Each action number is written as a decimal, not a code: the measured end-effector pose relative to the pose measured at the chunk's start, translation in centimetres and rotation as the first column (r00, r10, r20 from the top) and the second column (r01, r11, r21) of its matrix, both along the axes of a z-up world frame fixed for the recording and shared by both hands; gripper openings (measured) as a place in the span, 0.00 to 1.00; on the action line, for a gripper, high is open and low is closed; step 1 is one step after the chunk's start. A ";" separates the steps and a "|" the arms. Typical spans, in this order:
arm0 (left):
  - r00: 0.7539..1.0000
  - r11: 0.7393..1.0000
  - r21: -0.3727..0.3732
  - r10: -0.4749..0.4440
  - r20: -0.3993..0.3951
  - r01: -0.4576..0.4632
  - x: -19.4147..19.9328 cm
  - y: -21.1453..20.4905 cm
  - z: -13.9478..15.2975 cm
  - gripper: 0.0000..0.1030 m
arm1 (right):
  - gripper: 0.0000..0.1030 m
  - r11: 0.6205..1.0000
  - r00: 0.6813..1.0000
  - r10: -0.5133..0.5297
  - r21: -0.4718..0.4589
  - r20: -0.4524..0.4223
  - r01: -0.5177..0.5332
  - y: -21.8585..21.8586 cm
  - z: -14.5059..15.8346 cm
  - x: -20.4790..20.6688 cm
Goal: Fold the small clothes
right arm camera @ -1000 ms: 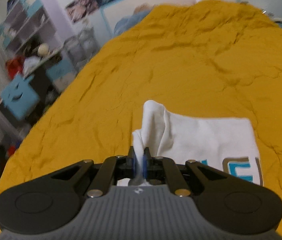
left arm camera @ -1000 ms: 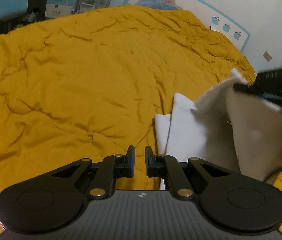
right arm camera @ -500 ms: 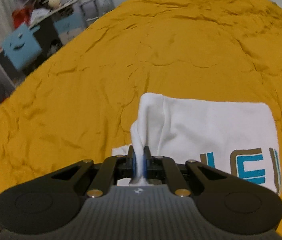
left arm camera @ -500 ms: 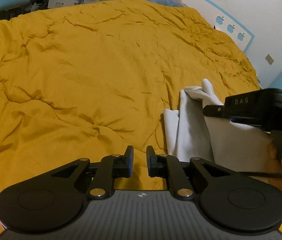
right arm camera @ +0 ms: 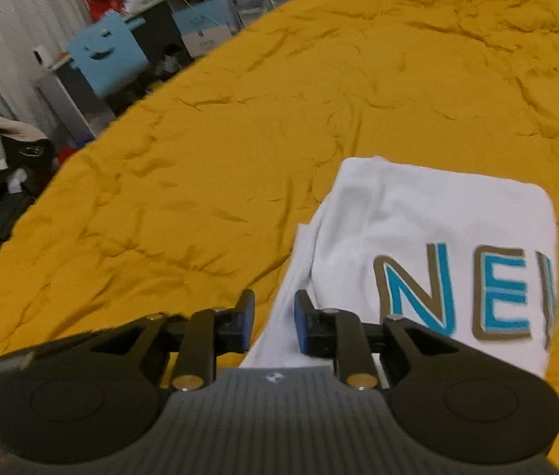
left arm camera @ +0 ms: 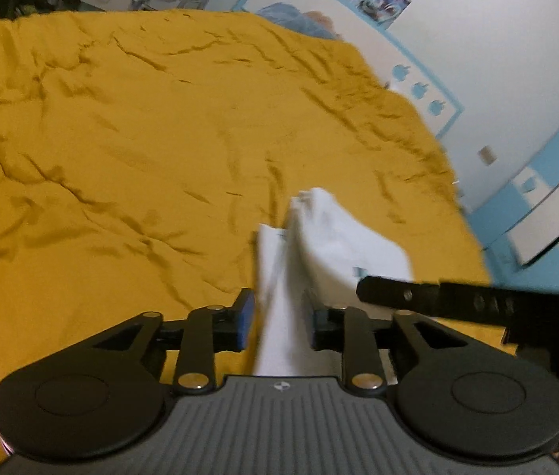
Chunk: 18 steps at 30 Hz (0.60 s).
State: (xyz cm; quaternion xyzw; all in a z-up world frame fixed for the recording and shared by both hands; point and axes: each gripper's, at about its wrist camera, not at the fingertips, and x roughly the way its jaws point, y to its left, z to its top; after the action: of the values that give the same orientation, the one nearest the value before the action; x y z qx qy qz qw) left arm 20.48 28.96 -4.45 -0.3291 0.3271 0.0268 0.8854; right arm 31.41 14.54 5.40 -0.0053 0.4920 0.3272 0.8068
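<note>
Lying folded, white shirt [right arm camera: 430, 233], mustard duvet [right arm camera: 240, 150]

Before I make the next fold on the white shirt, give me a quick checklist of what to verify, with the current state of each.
1. Right hand-held gripper released: ok, jaws open with cloth between them, unclamped.
2. Left hand-held gripper ready to grasp: ok, jaws open astride a raised fold of the white shirt.
3. Shirt lying flat: not ok, its left edge is bunched and stands up.
4. Printed letters face up: ok.
5. Shirt fully on the yellow bedspread: ok in the right wrist view; near edge hidden by the gripper body.
6. Grippers clear of each other: cannot tell; the right one reaches close across the left wrist view.
</note>
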 end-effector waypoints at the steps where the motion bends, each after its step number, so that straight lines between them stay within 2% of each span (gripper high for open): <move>1: 1.000 1.000 -0.024 -0.005 0.014 0.005 -0.5 0.0 0.1 0.38 | 0.19 1.000 1.000 -0.003 0.017 0.011 0.002 -0.8 0.7 -0.8; 3: 0.999 0.997 -0.078 -0.009 0.035 0.012 -1.2 -0.2 0.1 0.52 | 0.25 0.998 0.999 -0.016 0.059 0.030 0.015 -2.9 1.5 -2.3; 4: 0.999 0.994 -0.105 -0.008 0.038 0.012 -1.5 -0.2 -0.1 0.53 | 0.31 0.997 0.998 -0.039 0.068 0.044 0.036 -4.2 1.8 -2.9; 7: 0.999 0.981 -0.196 -0.007 0.039 0.015 -2.1 -0.3 -0.9 0.55 | 0.33 0.992 0.991 -0.103 0.079 0.086 0.097 -8.0 2.3 -4.9; 9: 0.999 0.969 -0.247 -0.009 0.051 0.022 -2.3 -0.5 -1.4 0.71 | 0.35 0.989 0.986 -0.138 0.072 0.097 0.131 -10.5 2.2 -6.1; 11: 0.998 0.964 -0.264 -0.018 0.060 0.033 -2.1 -0.8 -1.8 0.79 | 0.37 0.985 0.980 -0.172 0.046 0.099 0.168 -12.9 1.6 -7.2; 14: 1.000 0.969 -0.248 -0.003 -0.007 0.001 -1.2 -1.2 -2.9 0.79 | 0.37 0.976 0.973 -0.212 -0.018 0.094 0.215 -15.7 0.0 -8.2; 18: 1.000 0.940 -0.340 -0.001 -0.009 -0.002 0.3 -1.0 -4.3 0.79 | 0.40 0.966 0.966 -0.235 -0.083 0.107 0.244 -18.0 -1.9 -9.2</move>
State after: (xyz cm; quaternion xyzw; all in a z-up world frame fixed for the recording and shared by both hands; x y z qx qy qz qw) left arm 20.75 27.97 -8.77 -0.4769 0.3305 -0.0284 0.8140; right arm 22.19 -3.48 3.53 -0.0003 0.4648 0.2027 0.8619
